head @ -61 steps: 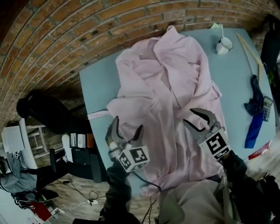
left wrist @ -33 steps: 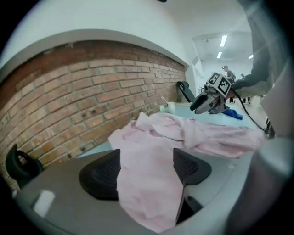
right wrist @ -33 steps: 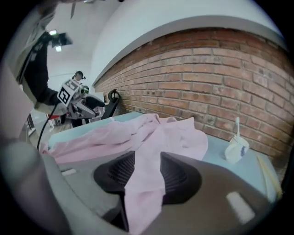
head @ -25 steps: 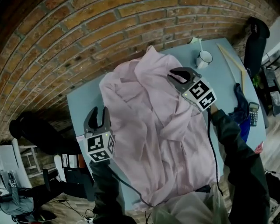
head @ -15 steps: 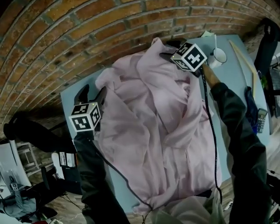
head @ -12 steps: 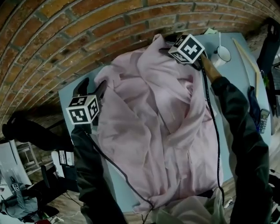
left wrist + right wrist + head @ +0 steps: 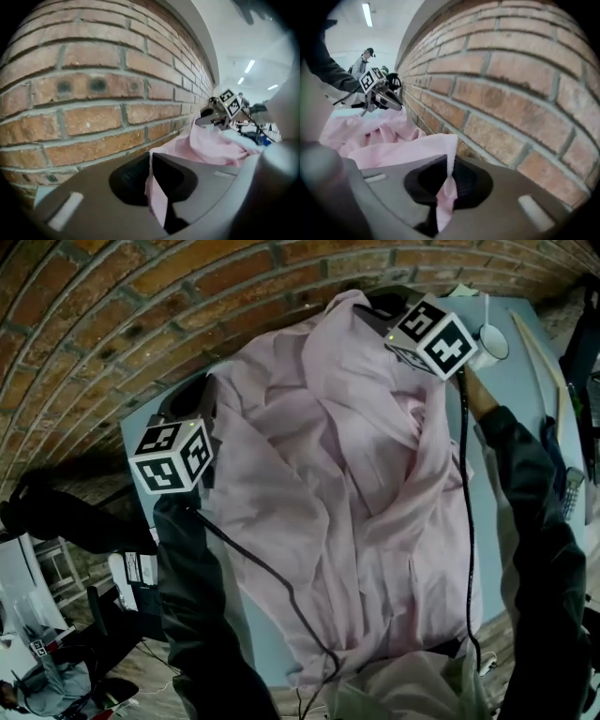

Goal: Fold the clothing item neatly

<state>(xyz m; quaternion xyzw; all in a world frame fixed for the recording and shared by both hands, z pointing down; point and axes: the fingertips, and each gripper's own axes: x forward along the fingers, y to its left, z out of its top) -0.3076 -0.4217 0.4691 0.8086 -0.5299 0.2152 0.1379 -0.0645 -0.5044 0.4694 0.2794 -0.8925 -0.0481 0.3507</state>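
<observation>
Head view: pink shirt (image 7: 347,484) is lying rumpled across the light blue table (image 7: 525,418), with its far edge running up to the brick wall (image 7: 141,315). Left gripper (image 7: 199,392) is sitting at the shirt's far left corner. Right gripper (image 7: 373,304) is sitting at its far right corner, near the white mug (image 7: 490,341). Both dark-sleeved arms are reaching out along the shirt's sides, and the right gripper's black cable (image 7: 466,521) is trailing back over the cloth. Left gripper view: the jaws have just been closing and are now sitting nearly together, pinching a thin fold of the pink shirt (image 7: 157,199) that is hanging down between them. The rest of the shirt is bunching up behind, along the foot of the wall. The right gripper (image 7: 211,112) is showing far off at the other corner. Right gripper view: same picture mirrored. The jaws have just been closing and are now clamping a narrow strip of the shirt's edge (image 7: 446,187), with the cloth standing up above them and drooping below. The wall is running close on the right, and the left gripper (image 7: 389,99) is showing across the heap.
</observation>
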